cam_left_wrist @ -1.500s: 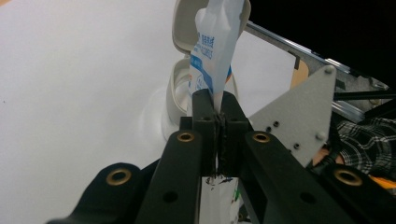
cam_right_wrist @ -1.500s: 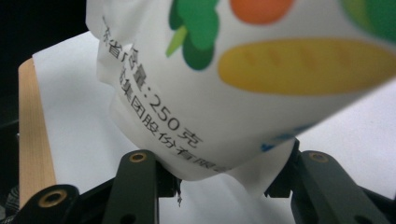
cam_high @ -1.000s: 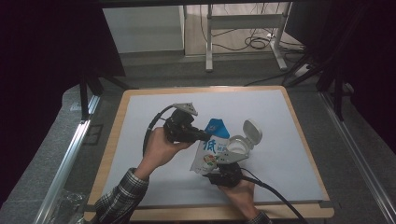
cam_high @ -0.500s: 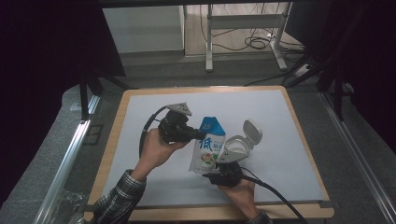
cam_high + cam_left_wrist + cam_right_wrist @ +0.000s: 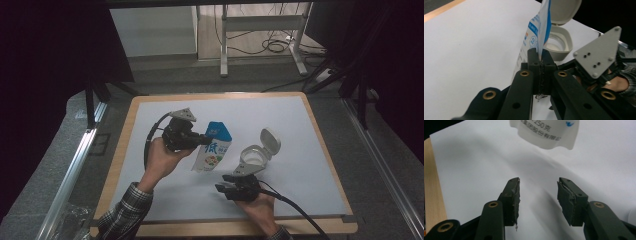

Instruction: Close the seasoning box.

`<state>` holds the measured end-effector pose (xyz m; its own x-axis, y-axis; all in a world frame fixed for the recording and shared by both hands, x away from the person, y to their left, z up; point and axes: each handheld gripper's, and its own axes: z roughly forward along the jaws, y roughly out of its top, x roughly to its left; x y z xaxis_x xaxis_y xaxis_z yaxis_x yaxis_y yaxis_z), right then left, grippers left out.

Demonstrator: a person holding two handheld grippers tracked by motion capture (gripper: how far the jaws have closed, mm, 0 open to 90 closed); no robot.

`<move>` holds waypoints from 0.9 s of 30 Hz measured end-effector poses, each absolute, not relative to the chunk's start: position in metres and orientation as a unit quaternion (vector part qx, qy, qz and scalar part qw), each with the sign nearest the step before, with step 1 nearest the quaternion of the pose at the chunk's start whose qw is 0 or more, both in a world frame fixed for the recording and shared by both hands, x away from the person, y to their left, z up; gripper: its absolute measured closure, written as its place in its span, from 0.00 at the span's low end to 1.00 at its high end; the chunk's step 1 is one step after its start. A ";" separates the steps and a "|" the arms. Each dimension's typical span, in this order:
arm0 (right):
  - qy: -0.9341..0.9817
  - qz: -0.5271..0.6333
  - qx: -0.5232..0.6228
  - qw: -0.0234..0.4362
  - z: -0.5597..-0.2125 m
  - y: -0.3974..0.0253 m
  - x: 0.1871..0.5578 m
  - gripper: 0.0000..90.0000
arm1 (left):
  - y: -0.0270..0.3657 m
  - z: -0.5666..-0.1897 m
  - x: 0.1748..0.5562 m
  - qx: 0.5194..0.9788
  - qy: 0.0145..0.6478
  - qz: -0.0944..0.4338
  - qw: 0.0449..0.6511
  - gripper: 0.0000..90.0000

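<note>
The white table [image 5: 300, 150] lies below both tools, and on it, just past the right gripper [image 5: 538, 195] and off to the side of its gaping, empty jaws, stands the open-lidded white container [image 5: 256, 155]. The blue-and-white pouch [image 5: 214, 147] hangs tilted from the left gripper [image 5: 540, 58], whose jaws are clamped flat on only the pouch's thin edge seam. With so small a bite the pouch could slide free or swing and tip the container over, and its loose bottom end, ahead of the right gripper's jaws, could sag away before they close on it.
</note>
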<state>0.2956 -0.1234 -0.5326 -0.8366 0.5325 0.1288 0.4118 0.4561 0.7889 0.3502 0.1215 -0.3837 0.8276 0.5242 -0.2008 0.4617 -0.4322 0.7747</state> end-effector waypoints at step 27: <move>0.862 0.418 0.281 0.055 -0.529 -0.139 0.293 0.58 | 0.148 -0.419 0.390 0.804 0.350 0.101 0.470 0.99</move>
<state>0.2934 -0.1391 -0.5288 -0.8363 0.5300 0.1404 0.4383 0.4924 0.7519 0.3903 0.1479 -0.4192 0.7344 0.6581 -0.1662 0.4678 -0.3133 0.8264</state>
